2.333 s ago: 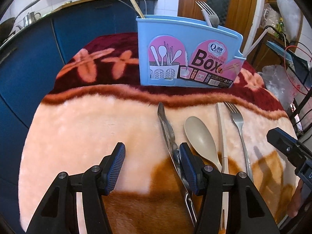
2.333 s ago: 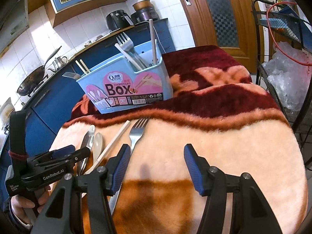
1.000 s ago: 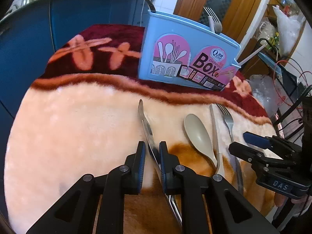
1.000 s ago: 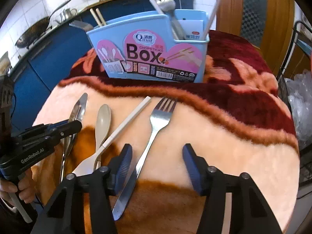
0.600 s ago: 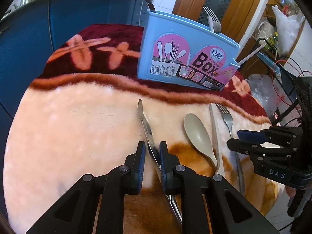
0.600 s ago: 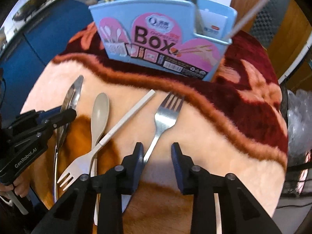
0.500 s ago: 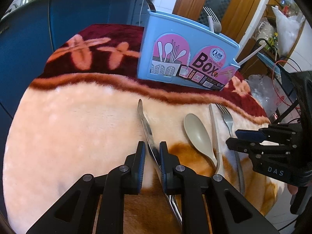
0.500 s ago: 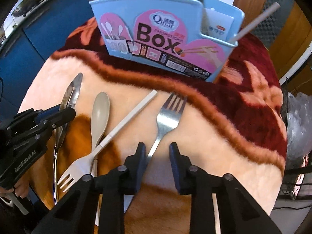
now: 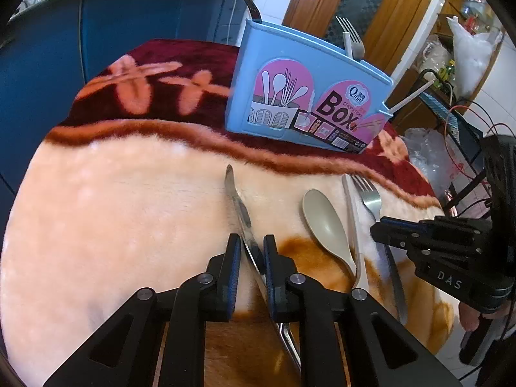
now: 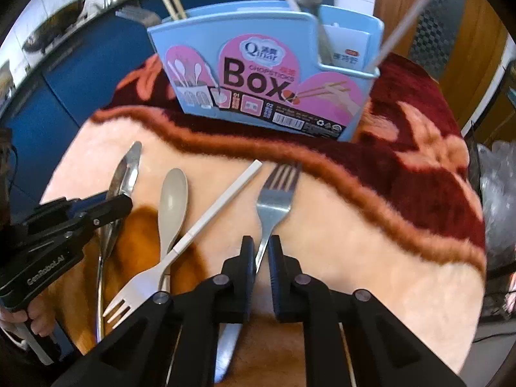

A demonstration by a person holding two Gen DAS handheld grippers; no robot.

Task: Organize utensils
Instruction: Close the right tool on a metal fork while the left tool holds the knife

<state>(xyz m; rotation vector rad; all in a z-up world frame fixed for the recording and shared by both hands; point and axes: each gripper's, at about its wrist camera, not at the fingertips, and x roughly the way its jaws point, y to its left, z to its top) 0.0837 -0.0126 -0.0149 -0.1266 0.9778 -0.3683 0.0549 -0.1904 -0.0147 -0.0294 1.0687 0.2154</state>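
A blue utensil box (image 9: pixel 309 96) (image 10: pixel 267 74) stands at the back of the table with forks and chopsticks in it. My left gripper (image 9: pixel 252 248) is shut on metal tongs (image 9: pixel 237 200) that lie on the blanket; the tongs also show in the right wrist view (image 10: pixel 124 174). My right gripper (image 10: pixel 260 251) is shut on the handle of a metal fork (image 10: pixel 277 193), tines toward the box. Between them lie a beige spoon (image 9: pixel 322 219) (image 10: pixel 172 200) and a white plastic fork (image 10: pixel 193 235) (image 9: pixel 353 225).
A fuzzy peach and maroon blanket (image 9: pixel 113 213) covers the round table. Blue cabinets (image 9: pixel 113 25) stand behind on the left. A wooden door (image 9: pixel 364 3) and a rack with plastic bags (image 9: pixel 451 129) stand on the right.
My right gripper has closed its fingers on the metal fork's handle and come nearer to the box. My left gripper stays shut on the tongs, unmoved.
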